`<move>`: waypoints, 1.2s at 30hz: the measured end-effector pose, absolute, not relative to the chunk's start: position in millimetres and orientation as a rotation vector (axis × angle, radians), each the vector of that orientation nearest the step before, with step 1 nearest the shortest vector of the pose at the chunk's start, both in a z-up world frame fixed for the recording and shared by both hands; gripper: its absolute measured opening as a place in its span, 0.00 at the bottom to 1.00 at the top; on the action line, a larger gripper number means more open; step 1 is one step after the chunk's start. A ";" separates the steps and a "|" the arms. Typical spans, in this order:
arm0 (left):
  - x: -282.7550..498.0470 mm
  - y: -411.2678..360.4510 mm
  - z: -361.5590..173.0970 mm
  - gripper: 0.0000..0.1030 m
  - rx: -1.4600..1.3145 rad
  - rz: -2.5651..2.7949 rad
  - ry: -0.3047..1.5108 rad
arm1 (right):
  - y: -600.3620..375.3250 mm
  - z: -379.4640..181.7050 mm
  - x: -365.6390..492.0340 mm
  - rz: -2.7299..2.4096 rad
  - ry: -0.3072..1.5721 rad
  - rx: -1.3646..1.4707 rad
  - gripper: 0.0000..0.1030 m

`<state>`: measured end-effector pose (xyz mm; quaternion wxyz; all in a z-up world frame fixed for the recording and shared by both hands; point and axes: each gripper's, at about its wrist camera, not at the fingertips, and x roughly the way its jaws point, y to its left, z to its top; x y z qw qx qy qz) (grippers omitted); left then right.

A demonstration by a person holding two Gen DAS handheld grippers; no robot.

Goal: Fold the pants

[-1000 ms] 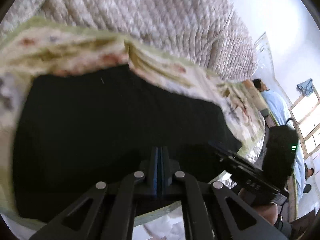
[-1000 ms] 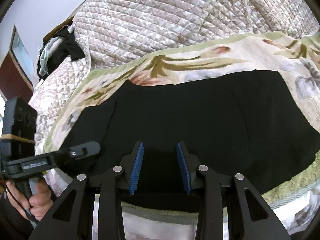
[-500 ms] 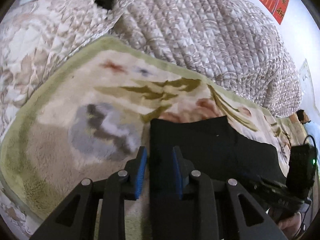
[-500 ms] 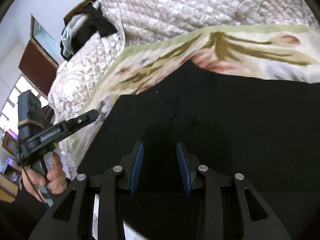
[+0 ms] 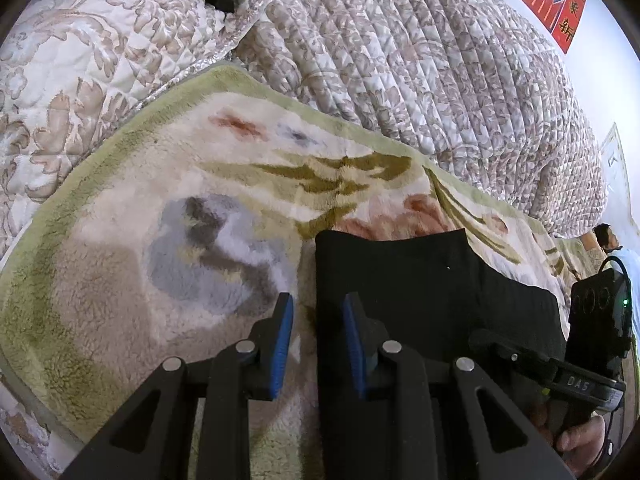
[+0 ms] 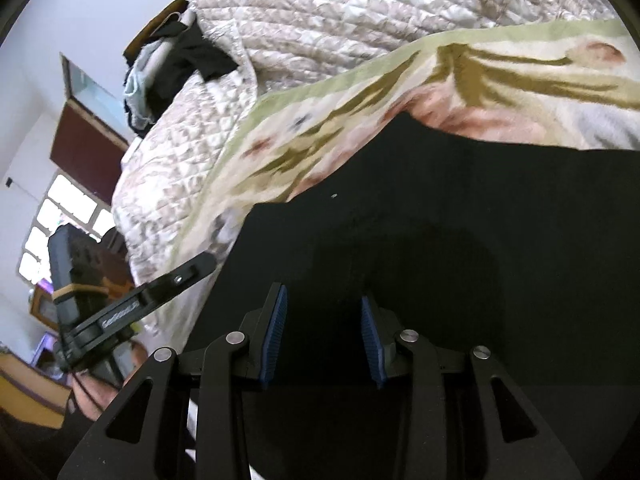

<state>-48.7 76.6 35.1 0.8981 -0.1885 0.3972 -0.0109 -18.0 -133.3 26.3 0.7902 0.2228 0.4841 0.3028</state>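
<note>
Bright daylight, fisheye-warped edges, motion blur in right view

Lettering reading "DAS" is showing on the body of the right gripper [image 5: 576,386], seen in the left wrist view. A red wall banner [image 5: 568,12] is bearing Chinese characters, partly cut off. The left gripper [image 6: 120,316] is carrying print too blurred for reading.

You are looking at one pair of black pants [image 5: 420,280] lying on one fleece floral blanket [image 5: 160,208]. You are holding two tools: the left tool [image 5: 318,324] and the right tool [image 6: 324,328], each showing two blue-padded fingers [image 5: 282,344] spread apart. Behind the blanket, one quilted bedspread [image 5: 420,60] is bulging up. In the right wrist view, one heap of dark and pale clothes [image 6: 168,72] is sitting at the bed's far end.
</note>
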 end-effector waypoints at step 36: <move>-75.8 40.1 42.7 0.28 -0.316 -0.197 0.845 | -216.7 40.8 -32.8 0.382 1.037 0.543 0.26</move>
